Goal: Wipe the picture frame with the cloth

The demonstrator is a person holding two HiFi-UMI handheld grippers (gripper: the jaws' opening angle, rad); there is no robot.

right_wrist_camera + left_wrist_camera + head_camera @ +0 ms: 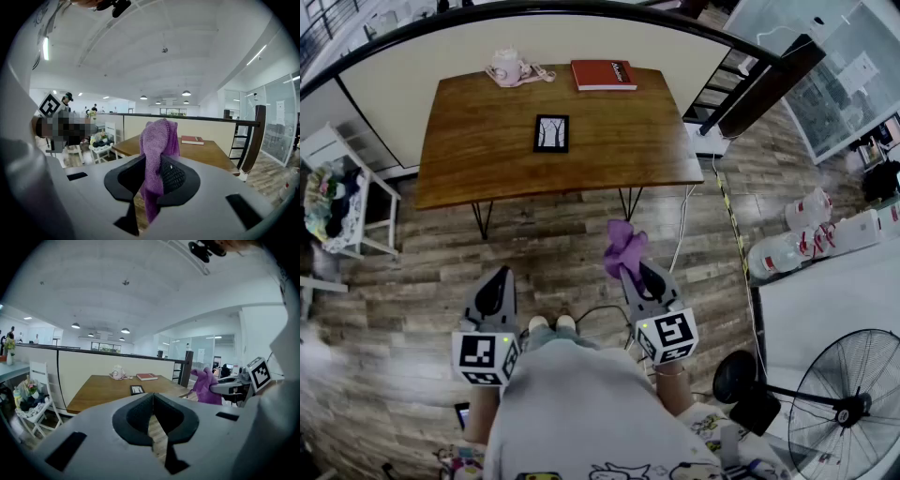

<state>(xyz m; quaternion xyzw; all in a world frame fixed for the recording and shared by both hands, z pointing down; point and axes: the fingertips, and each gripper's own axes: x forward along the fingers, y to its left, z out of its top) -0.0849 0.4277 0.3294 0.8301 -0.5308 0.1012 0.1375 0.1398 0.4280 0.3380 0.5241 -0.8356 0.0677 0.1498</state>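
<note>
Right tongs [630, 269] clamp the cloth [624, 246], left tongs [496, 275] closed empty, both well short of the picture frame [551, 133]: I'd close in, then wipe flat across it.

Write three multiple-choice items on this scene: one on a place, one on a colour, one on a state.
1. Where does the picture frame lie?
A. on the floor
B. on the wooden table
C. on a chair

2. What colour is the cloth?
A. yellow
B. white
C. purple

3. How is the left gripper?
A. shut, with nothing between its jaws
B. shut on the cloth
C. wide open

Answers:
1 B, the frame lies flat near the table's middle.
2 C, purple fabric hangs from the right gripper, whose jaws clamp it.
3 A, its jaws meet with nothing in between.
</note>
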